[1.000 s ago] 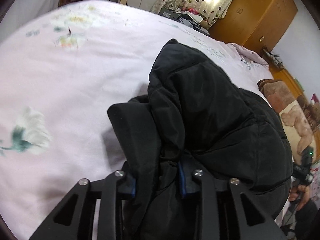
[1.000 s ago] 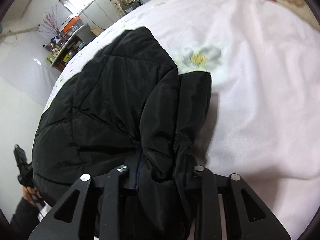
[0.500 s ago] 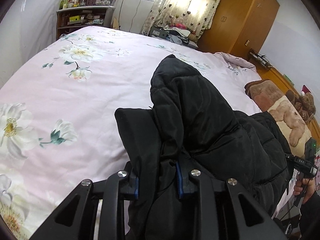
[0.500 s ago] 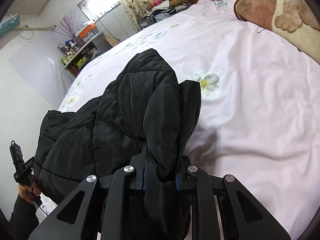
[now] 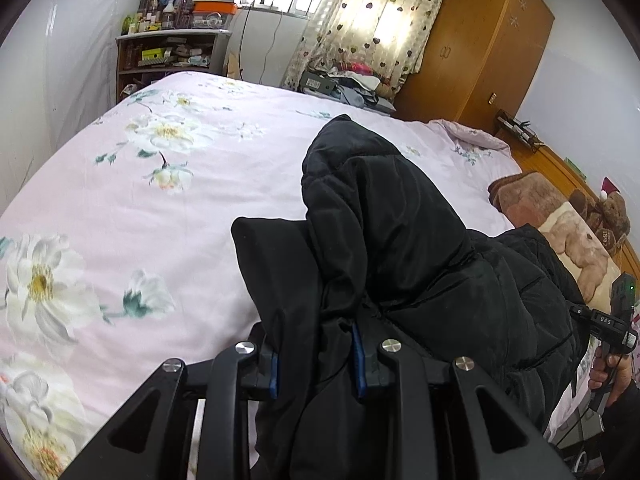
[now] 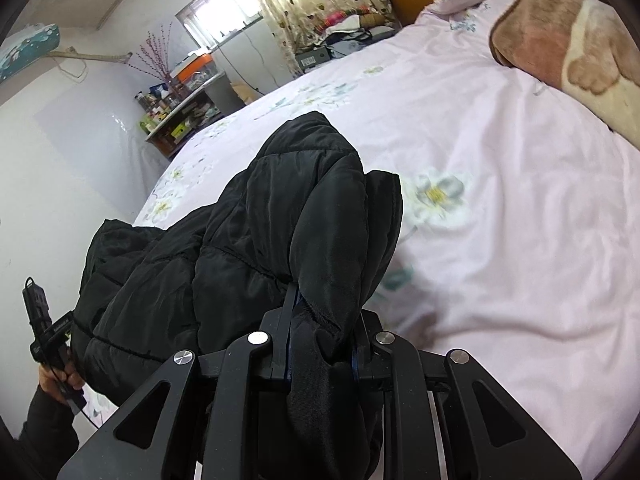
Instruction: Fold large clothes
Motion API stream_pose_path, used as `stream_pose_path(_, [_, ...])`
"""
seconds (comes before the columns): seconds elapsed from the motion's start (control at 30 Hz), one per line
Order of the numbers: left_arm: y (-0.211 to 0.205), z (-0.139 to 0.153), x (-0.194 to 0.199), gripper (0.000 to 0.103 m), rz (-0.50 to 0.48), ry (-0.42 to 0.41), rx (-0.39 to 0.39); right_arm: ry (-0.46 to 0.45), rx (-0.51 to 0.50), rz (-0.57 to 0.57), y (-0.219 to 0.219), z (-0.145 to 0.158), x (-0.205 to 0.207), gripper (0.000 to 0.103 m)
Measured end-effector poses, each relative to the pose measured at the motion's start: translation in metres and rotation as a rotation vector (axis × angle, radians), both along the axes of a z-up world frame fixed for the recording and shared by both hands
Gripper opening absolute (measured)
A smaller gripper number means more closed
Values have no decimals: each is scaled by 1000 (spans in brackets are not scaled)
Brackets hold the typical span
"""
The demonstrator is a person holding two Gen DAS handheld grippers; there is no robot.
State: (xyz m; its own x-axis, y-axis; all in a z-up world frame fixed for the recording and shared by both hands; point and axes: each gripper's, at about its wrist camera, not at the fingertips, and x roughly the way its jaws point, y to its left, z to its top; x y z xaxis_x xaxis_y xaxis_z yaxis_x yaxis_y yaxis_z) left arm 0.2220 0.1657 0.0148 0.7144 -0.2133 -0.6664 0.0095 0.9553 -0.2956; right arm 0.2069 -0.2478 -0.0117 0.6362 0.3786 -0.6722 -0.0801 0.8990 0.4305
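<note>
The left gripper [image 5: 316,354] had its blue-padded fingers [image 5: 273,372] clamped on a bunched fold of the black quilted puffer jacket [image 5: 384,236], which rose ahead of them over the pink flower-printed bedspread [image 5: 120,200]. The right gripper [image 6: 322,346] likewise pinched a thick roll of that jacket between its fingers, the padding draping leftward from them.

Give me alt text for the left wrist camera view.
The left gripper clamps a bunched black puffer jacket held up over a pink floral bedspread. Behind it are a heart-print curtain and a wooden wardrobe.

Black jacket [image 5: 400,240] — in hand-held gripper [image 5: 316,360]
</note>
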Motion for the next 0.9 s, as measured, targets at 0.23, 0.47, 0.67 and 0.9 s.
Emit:
stream_pose_path(0.23, [17,7,36,27,15,-35,5,-31,-12,18,16,8,45,19])
stream_pose_path(0.47, [34,6,82,27,34,-60,10,-57,-21,31,31,10,98,19])
stream_pose_path(0.67, [57,-5,108,28,49,-67,45,-58,-13,55,55,-5,136,19])
stream_pose_path(0.9, [87,-93,132,33,121,116,49,82,-37,38,77,-76,160,23])
